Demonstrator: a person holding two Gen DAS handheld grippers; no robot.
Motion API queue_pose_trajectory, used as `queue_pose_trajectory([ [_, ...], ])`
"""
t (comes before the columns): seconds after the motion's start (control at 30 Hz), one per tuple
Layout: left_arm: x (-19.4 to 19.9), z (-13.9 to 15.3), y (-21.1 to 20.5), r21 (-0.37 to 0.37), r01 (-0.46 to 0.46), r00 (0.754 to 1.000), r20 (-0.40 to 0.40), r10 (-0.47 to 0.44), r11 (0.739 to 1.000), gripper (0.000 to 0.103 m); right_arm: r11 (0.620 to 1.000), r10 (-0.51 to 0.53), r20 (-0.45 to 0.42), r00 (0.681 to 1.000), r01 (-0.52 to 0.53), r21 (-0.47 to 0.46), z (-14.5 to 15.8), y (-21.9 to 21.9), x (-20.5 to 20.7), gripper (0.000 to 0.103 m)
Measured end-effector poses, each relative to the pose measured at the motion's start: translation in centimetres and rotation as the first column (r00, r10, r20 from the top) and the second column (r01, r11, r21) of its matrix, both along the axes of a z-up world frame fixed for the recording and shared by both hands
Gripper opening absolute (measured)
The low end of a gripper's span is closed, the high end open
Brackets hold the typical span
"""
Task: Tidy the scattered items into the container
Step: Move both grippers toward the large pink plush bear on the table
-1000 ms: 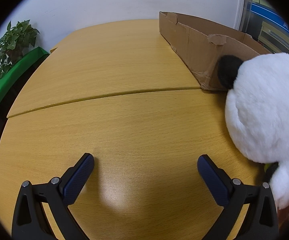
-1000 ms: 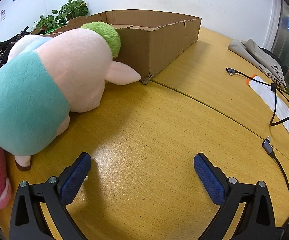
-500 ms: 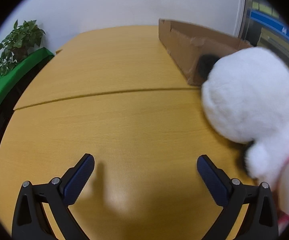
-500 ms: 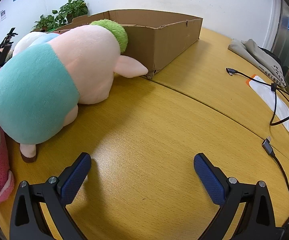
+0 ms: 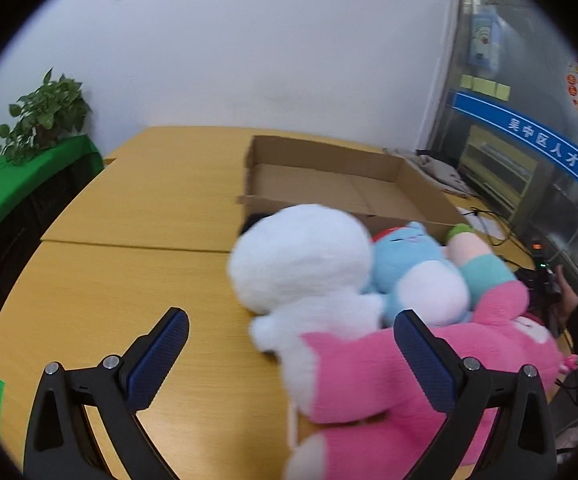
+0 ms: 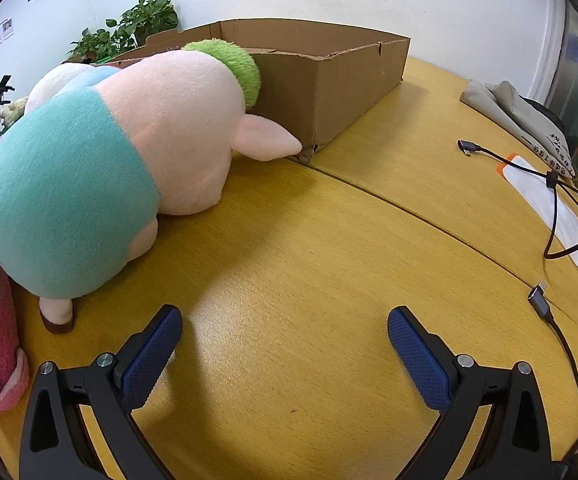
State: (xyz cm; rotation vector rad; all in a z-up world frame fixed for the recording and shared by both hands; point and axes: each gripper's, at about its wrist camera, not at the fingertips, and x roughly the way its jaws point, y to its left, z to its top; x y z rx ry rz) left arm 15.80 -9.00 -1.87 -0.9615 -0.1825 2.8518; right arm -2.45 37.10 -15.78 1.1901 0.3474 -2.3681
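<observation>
- Two grippers are up over a yellow table [image 6: 329, 264], and both have their blue fingers spread wide apart with nothing between them.
- The left gripper [image 5: 289, 344] is high above the table. Near it, the pink toy [image 5: 373, 376] lies just under its right finger [image 5: 421, 356] and sticks out to the right.
- A bit farther, the white fluffy toy [image 5: 305, 260] sits just past the gap between the fingers, touching the pink toy.
- The blue toy [image 5: 413, 264] is squeezed in right of the white one, and the pig toy [image 5: 477, 260] is to the right of that.
- The right gripper [image 6: 285, 344] is low over bare table. The pig toy [image 6: 117, 164], in a teal shirt with a green tuft, lies far left of its left finger [image 6: 149, 356].
- The pig's ear touches the near corner of the cardboard box [image 6: 329, 80].
- The box [image 5: 329, 184] is open on top and has no toys in it. It stands just behind the pile.
- Black cables [image 6: 561, 208] lie on the table far right.
</observation>
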Motion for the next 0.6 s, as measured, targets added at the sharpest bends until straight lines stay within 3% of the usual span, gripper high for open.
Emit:
queue_pose_trajectory([
  [0.1,-0.1,0.0,2.9,-0.023,0.002,1.0,0.013,-0.001,1.0,0.102,0.999,-0.051,0.002,0.999,0.051,0.007,0.1,-0.3,0.1,0.103],
  [0.17,-0.5,-0.3,4.0,-0.044,0.002,0.999,0.054,0.0,0.999,0.102,0.988,-0.147,0.027,0.989,0.145,0.059,0.6,-0.5,1.0,0.103],
  [0.23,-0.2,-0.3,5.0,-0.06,0.002,0.997,0.081,0.003,0.998,0.102,0.969,-0.224,-0.031,0.974,0.226,0.103,2.5,-1.1,3.1,0.103],
  [0.33,0.8,0.0,6.5,-0.031,0.061,0.996,0.072,-0.058,0.998,0.102,0.962,-0.259,-0.168,0.951,0.27,0.048,8.0,-3.4,9.0,0.103],
  [0.43,1.6,0.1,8.7,-0.017,0.151,0.987,0.061,-0.149,0.988,0.102,0.951,-0.302,-0.237,0.923,0.309,-0.007,11.8,-6.7,13.8,0.103],
  [0.6,3.0,0.0,11.3,-0.003,0.238,0.971,0.042,-0.237,0.971,0.102,0.919,-0.393,-0.202,0.897,0.375,-0.123,13.5,-12.1,18.4,0.103],
])
